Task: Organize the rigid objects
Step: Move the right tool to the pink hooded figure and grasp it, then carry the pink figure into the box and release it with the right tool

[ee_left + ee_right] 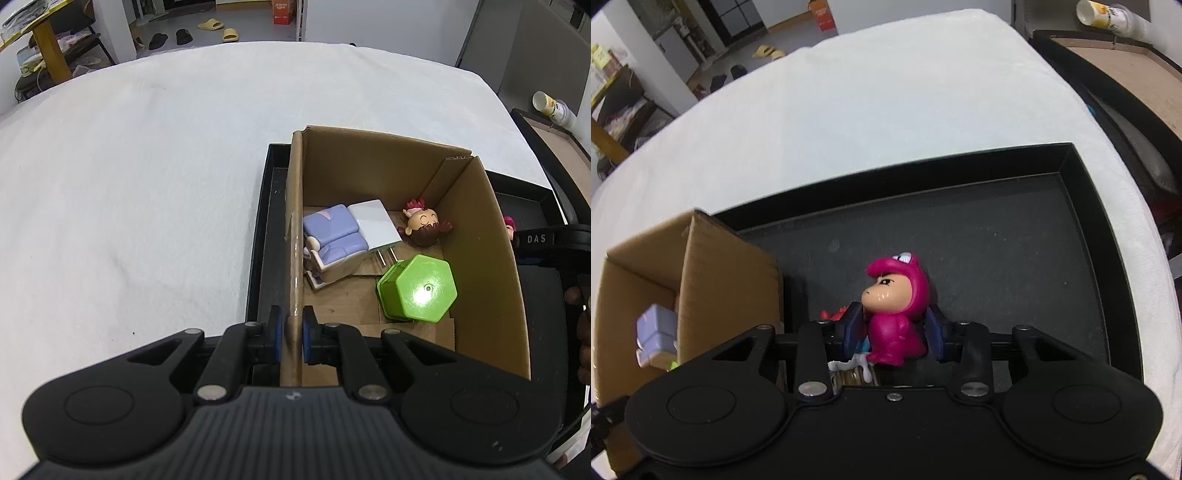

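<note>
An open cardboard box stands in a black tray. My left gripper is shut on the box's left wall. Inside the box lie a purple figurine, a white charger, a small brown-haired doll and a green hexagonal container. My right gripper is shut on a pink dinosaur-suit figurine above the tray floor, just right of the box. The figurine's top shows past the box's right wall in the left wrist view.
The tray sits on a white cloth-covered table. Small red and white items lie under my right gripper. A second dark tray and a tipped cup lie beyond the table's right edge.
</note>
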`<state>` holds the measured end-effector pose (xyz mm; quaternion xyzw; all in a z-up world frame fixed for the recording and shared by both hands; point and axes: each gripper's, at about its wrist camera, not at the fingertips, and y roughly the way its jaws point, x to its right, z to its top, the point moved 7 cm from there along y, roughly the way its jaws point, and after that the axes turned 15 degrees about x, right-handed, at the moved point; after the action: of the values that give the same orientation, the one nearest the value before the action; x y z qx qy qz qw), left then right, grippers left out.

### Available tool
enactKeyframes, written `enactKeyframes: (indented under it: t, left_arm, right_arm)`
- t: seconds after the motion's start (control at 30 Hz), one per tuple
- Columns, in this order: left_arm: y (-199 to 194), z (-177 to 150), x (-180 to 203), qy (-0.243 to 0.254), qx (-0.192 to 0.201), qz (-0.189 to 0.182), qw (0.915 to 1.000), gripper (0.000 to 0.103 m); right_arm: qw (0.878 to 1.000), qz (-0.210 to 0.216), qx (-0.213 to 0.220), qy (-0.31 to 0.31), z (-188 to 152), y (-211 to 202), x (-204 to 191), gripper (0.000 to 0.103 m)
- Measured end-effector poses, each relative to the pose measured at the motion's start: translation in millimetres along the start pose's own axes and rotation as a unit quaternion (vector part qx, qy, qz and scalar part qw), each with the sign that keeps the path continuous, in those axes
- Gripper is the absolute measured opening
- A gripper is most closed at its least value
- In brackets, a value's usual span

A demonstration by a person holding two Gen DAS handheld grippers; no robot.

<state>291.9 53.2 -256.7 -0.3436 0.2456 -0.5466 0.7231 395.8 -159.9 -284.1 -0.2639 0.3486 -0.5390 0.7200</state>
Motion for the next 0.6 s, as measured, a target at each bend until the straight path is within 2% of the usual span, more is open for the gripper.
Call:
enactKeyframes:
  t: [0.6]
  left_arm:
    - [-3, 1, 4, 0.011, 0.004, 0.011, 0.9999, 0.008]
  right_arm:
    - [0.999, 0.034, 0.036, -0.001, 10, -48, -7, 0.030]
